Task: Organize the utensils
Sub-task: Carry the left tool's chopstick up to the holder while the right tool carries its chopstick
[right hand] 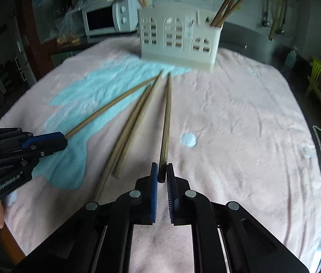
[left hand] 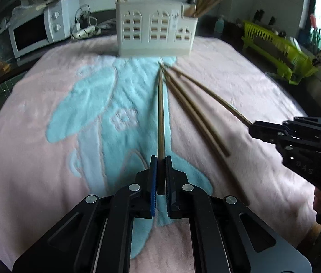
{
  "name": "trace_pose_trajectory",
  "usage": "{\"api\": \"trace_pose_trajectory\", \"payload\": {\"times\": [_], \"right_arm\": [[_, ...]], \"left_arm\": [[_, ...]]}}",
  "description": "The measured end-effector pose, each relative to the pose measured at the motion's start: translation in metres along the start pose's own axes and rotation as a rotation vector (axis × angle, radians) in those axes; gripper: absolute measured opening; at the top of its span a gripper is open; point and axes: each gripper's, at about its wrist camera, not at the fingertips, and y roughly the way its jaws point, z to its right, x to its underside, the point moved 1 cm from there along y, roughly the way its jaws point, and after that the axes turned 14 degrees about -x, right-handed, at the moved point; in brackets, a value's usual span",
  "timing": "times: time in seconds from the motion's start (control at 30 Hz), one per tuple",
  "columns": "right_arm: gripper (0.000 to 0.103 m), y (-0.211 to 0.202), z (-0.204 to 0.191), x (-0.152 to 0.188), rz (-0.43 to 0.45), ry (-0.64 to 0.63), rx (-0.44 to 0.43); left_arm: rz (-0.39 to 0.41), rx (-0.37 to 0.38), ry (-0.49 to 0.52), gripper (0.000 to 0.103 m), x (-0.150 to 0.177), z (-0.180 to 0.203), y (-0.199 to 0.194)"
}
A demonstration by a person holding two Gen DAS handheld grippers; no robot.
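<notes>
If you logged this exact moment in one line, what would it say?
left gripper: shut on chopstick | right gripper: shut on another chopstick | two loose chopsticks | holder beyond

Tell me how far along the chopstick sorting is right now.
Done: several chopsticks already stand in the white holder. In hand: the left claw and the right claw each grip one chopstick. Left: two loose chopsticks lie on the pink towel between them.

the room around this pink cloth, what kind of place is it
Most likely a home kitchen. A white microwave sits behind the cloth-covered table, a lime green dish rack stands off to the right side, and a white utensil holder with chopsticks in it stands on the table.
</notes>
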Motion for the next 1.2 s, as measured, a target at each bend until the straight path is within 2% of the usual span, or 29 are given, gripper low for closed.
{"api": "trace_pose_trajectory", "payload": {"times": [0.27,0.43,0.8,1.2], "right_arm": [[0.007,-0.054,-0.002,-0.042,0.174,-0.043,0.006],[0.007,-0.066,-0.002,-0.074,0.229,-0.066,0.001],[0.007,-0.062,0.000,-0.125,0.253,-0.096,-0.018],[0.007,-0.067,0.010,-0.169,0.241,-0.103,-0.051]], "left_arm": [[0.167,-0.011,-0.049,0.005,-0.036,-0.018,-0.037],[0.233,-0.013,-0.076,0.005,-0.058,-0.027,-0.044],[0.296,-0.018,-0.101,0.005,-0.083,-0.032,-0.037],[0.281,0.001,-0.109,0.005,-0.119,-0.042,-0.036]]}}
